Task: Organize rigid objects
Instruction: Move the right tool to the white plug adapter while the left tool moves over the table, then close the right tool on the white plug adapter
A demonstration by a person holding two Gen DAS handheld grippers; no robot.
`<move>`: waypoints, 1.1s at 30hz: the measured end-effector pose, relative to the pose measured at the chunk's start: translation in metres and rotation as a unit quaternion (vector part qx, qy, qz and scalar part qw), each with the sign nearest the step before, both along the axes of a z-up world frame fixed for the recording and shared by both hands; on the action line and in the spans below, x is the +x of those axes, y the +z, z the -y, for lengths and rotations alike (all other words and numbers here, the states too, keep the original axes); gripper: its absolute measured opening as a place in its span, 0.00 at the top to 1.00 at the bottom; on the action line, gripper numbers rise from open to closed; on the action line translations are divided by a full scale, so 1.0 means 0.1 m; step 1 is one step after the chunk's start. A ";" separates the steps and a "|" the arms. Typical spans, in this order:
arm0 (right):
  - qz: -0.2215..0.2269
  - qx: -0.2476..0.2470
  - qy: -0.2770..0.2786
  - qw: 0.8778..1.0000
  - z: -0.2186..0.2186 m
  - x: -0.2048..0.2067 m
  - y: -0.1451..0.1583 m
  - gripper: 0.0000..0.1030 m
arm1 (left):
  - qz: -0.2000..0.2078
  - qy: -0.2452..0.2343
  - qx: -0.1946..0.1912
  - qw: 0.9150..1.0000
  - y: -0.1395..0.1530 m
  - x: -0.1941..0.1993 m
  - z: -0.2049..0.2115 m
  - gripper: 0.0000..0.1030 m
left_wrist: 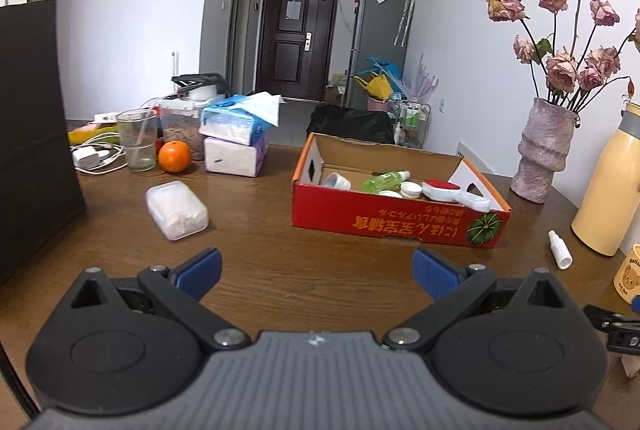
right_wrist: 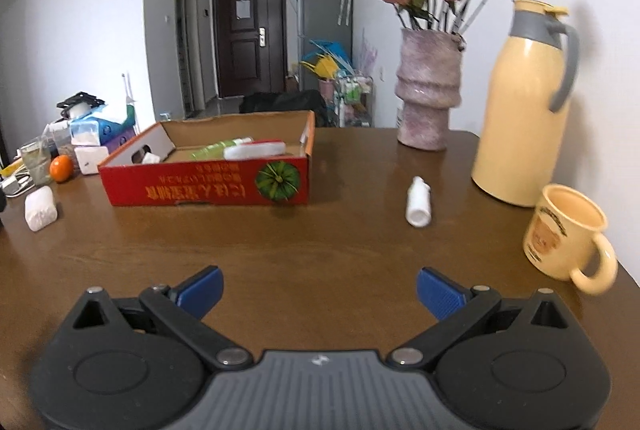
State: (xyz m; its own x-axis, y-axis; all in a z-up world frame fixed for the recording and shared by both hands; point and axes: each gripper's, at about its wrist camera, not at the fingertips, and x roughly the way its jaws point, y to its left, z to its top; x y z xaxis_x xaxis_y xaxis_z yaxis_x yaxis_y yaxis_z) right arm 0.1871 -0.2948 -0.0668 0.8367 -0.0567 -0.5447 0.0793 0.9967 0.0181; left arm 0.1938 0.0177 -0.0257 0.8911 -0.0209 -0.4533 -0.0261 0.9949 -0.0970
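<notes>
1. Several small items, a green bottle (left_wrist: 386,180) among them, already lie in the red box (left_wrist: 400,222).
2. Left on the table (right_wrist: 320,242): a white bottle (right_wrist: 418,202) and a clear container (left_wrist: 177,210).
3. Left claw (left_wrist: 316,274) and right claw (right_wrist: 318,292) both gape, empty.

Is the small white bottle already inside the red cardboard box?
No, the small white bottle lies on its side on the bare wooden table, apart from the red cardboard box.

A home: entry door (left_wrist: 295,37), fridge (left_wrist: 374,42), flower vase (left_wrist: 543,149) on table (left_wrist: 280,230).
</notes>
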 end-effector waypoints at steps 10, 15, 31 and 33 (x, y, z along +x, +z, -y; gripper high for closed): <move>0.004 -0.010 -0.066 0.998 0.42 -0.49 -0.09 0.00 | -0.012 0.031 0.009 0.999 -0.17 -0.25 -0.29 0.00; 0.002 -0.009 -0.101 0.995 0.69 -0.65 -0.17 0.00 | -0.020 0.046 0.010 0.999 -0.25 -0.30 -0.45 0.00; -0.050 -0.020 -0.156 0.986 1.11 -0.47 -0.67 0.13 | -0.030 0.061 -0.003 0.998 -0.31 -0.32 -0.66 0.00; -0.053 -0.022 -0.154 0.986 1.14 -0.44 -0.70 0.17 | -0.031 0.063 -0.005 0.998 -0.32 -0.31 -0.66 0.00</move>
State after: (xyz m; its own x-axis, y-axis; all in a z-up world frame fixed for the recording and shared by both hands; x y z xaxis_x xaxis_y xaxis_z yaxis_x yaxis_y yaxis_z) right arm 0.1435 -0.4091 -0.1371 0.7150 -0.3251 -0.6190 0.3775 0.9247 -0.0496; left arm 0.1628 0.0840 -0.0573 0.8570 0.0836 -0.5084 -0.1563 0.9824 -0.1019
